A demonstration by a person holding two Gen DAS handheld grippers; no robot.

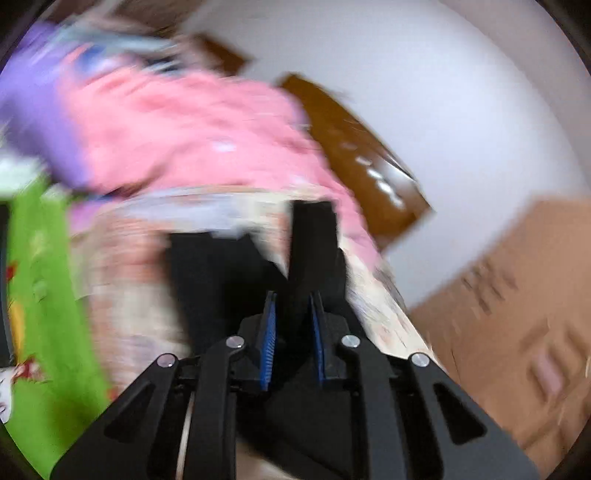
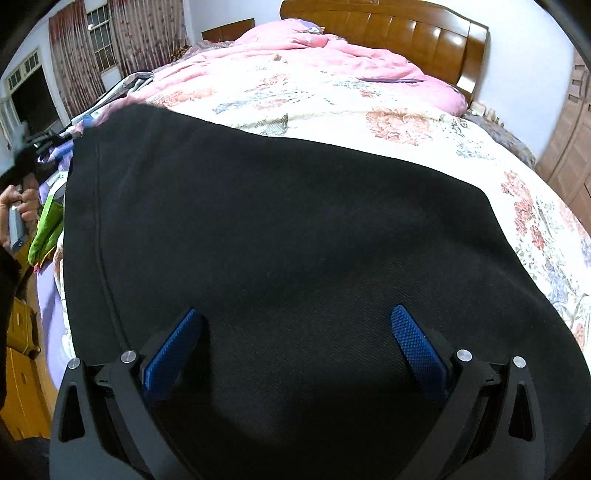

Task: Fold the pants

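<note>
Clearly the black pants (image 2: 280,236) lie spread flat on the bed (image 2: 369,107), filling the space just ahead of and under the right gripper (image 2: 295,347). Its jaws stand wide apart, released, with the blue pads (image 2: 417,343) hovering over the dark cloth and nothing pinched between them. Beyond the jaws, past the far edge of the pants, runs the floral bedspread, then a rumpled pink quilt (image 2: 332,55) against the wooden headboard (image 2: 388,29). Off to the left of these jaws a hand (image 2: 18,203) grips the handle of the other tool beside a green cloth (image 2: 46,225).

From the left wrist the view is heavily blurred. The left gripper (image 1: 291,332) has its jaws drawn close, only a narrow gap between the blue pads. A black fold rises right ahead of them, but whether they pinch it I cannot tell. A cardboard box (image 1: 517,314) sits to the right of the jaws.
</note>
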